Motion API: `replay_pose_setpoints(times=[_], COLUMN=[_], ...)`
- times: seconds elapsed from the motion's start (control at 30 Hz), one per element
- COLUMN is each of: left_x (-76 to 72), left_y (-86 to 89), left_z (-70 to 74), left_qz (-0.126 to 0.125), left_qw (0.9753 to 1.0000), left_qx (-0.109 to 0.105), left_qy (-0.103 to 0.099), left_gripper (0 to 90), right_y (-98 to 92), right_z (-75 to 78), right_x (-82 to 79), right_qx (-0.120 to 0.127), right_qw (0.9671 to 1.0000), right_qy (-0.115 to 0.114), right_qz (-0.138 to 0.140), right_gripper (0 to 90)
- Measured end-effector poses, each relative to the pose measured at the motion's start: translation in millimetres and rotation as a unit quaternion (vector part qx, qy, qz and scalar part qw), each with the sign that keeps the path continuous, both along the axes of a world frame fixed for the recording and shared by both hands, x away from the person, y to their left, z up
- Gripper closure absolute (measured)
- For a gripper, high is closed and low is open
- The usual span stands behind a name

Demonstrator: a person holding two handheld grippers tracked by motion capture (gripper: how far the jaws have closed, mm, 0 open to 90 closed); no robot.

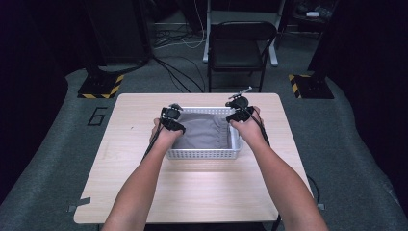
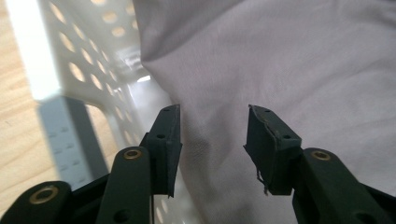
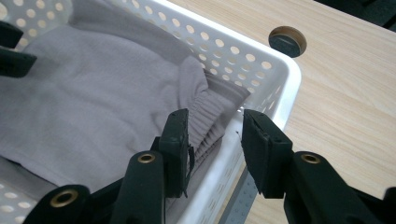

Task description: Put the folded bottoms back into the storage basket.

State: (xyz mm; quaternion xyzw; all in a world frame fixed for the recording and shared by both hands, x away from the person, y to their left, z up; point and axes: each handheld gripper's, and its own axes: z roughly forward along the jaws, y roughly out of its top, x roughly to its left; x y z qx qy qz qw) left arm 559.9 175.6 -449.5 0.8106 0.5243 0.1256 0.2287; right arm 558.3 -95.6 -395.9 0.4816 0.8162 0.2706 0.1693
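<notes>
left gripper (image 2: 214,140) jaws apart, nothing between them, hovering just over the grey cloth (image 2: 280,60) in the white perforated basket (image 2: 88,60); basket wall on the left, wooden table (image 2: 18,130) beyond it at the far left

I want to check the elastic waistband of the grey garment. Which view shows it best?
The right gripper view: the gathered elastic waistband lies close up beside the basket wall, just ahead of the open right gripper. The high view shows the garment small; the left gripper view shows smooth cloth.
</notes>
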Motion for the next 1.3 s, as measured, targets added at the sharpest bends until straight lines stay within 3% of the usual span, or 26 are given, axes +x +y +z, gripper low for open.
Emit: replay_pose_setpoints(times=[0.07, 0.2, 0.3, 0.8, 0.93, 1.07, 1.3], left_x=[-0.8, -4.0, -6.6, -17.9, -23.5, -30.6, -46.5], left_y=[1.6, 10.6, 13.8, 25.9, 28.6, 30.9, 37.3], left_z=[2.9, 12.4, 16.4, 34.2, 39.0, 42.9, 47.6], left_qz=[0.001, 0.011, 0.013, 0.002, -0.014, -0.018, -0.041], left_qw=[1.0000, 0.9994, 0.9994, 0.9979, 0.9979, 0.9968, 0.9957], left_qx=[-0.004, -0.030, -0.027, -0.050, -0.046, -0.060, -0.061], left_qy=[-0.001, -0.011, -0.018, -0.040, -0.044, -0.050, -0.057], left_gripper=[53.4, 51.6, 50.9, 47.1, 47.1, 47.0, 46.5], right_y=[0.5, 2.0, 3.7, 14.0, 15.6, 17.1, 16.7], right_z=[1.3, 3.5, 4.0, 8.2, 10.8, 13.8, 14.3], right_x=[-1.7, -4.3, -6.1, -17.9, -22.7, -27.7, -39.5], right_qx=[-0.001, 0.001, 0.003, 0.008, 0.011, 0.014, 0.017], right_qw=[1.0000, 0.9999, 0.9999, 0.9991, 0.9983, 0.9979, 0.9964], right_qy=[-0.001, -0.005, -0.003, 0.000, -0.004, -0.004, -0.002], right_qz=[0.003, 0.010, 0.014, 0.042, 0.056, 0.063, 0.083], right_gripper=[60.5, 58.8, 56.7, 52.4, 52.4, 52.3, 51.9])
